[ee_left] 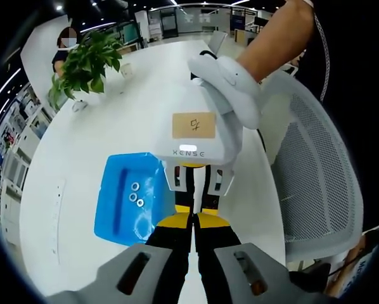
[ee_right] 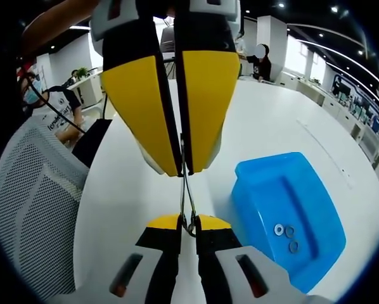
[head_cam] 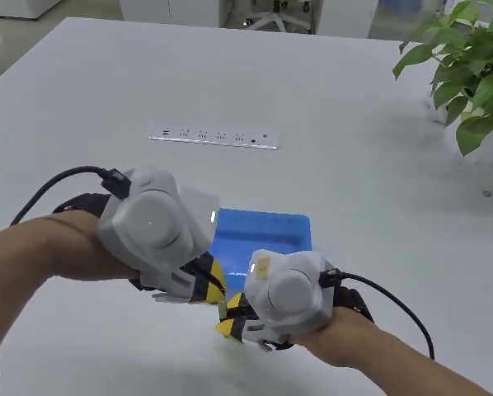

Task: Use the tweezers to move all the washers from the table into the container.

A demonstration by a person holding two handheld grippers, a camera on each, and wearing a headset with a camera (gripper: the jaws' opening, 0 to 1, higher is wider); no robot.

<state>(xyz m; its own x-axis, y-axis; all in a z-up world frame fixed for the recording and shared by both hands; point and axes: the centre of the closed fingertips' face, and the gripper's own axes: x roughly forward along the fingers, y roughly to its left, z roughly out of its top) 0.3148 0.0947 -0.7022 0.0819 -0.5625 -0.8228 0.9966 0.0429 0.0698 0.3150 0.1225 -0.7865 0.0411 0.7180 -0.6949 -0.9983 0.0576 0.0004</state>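
Observation:
Thin metal tweezers (ee_right: 186,193) span the short gap between my two grippers, which face each other tip to tip. My right gripper (ee_right: 188,223) is shut on the tweezers' lower end. My left gripper (ee_right: 180,168) is shut on the upper end. In the head view, the left gripper (head_cam: 215,279) and the right gripper (head_cam: 228,318) meet just in front of the blue container (head_cam: 271,227). Three washers (ee_right: 284,234) lie inside the container (ee_right: 303,196). The same washers (ee_left: 136,196) show in the container (ee_left: 116,209) in the left gripper view, beside the shut left gripper (ee_left: 192,218).
A white power strip (head_cam: 213,138) lies further back on the white table (head_cam: 354,148). A potted plant (head_cam: 469,74) stands at the far right edge. A grey mesh chair (ee_left: 322,183) is at the near side of the table.

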